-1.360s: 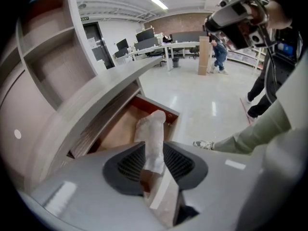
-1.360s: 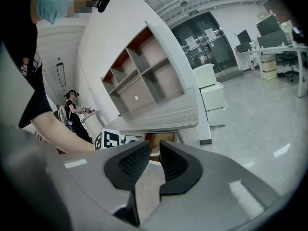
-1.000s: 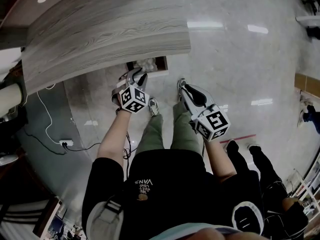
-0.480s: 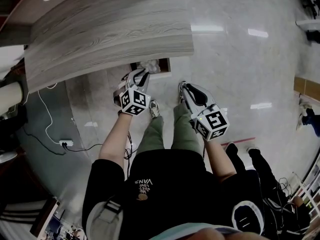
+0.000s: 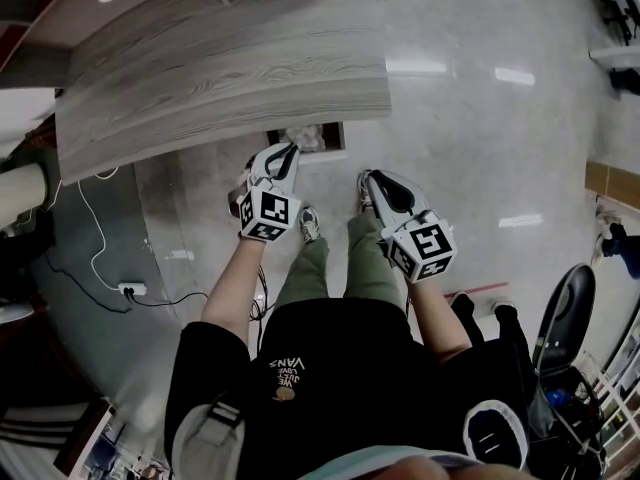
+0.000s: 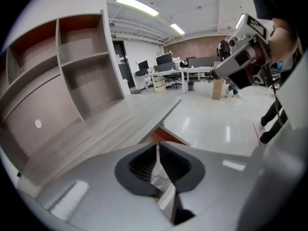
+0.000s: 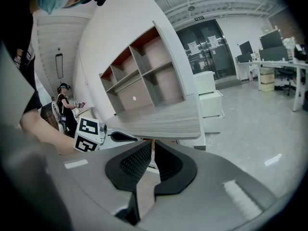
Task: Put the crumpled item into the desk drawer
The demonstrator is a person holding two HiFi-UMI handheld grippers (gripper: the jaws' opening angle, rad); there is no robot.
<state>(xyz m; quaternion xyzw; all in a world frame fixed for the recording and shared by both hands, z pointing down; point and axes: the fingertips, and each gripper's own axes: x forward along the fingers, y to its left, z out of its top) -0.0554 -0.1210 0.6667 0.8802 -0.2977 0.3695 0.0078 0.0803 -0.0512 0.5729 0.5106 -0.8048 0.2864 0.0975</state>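
The grey wood desk (image 5: pixel 220 68) has its drawer (image 5: pixel 336 140) open under the front edge. A white crumpled item (image 5: pixel 305 134) lies in the drawer's mouth. My left gripper (image 5: pixel 290 150) points up at it, tips touching the white crumple. In the left gripper view the jaws (image 6: pixel 156 146) are closed with a white sliver of the crumpled item (image 6: pixel 157 174) pinched between them, and the drawer's orange edge (image 6: pixel 166 137) lies just beyond. My right gripper (image 5: pixel 365 178) hangs to the right of the drawer, shut and empty (image 7: pixel 152 143).
An open shelf unit (image 6: pixel 72 61) stands behind the desk. A power strip with cable (image 5: pixel 130 288) lies on the floor to the left. A black office chair (image 5: pixel 565 318) stands at the lower right. The person's legs and shoes (image 5: pixel 308 223) are below the grippers. A white cabinet (image 7: pixel 209 97) stands beyond the desk.
The left gripper has edged slightly toward the drawer and stays shut. The right gripper has hardly moved. A black chair has come into view at the lower right.
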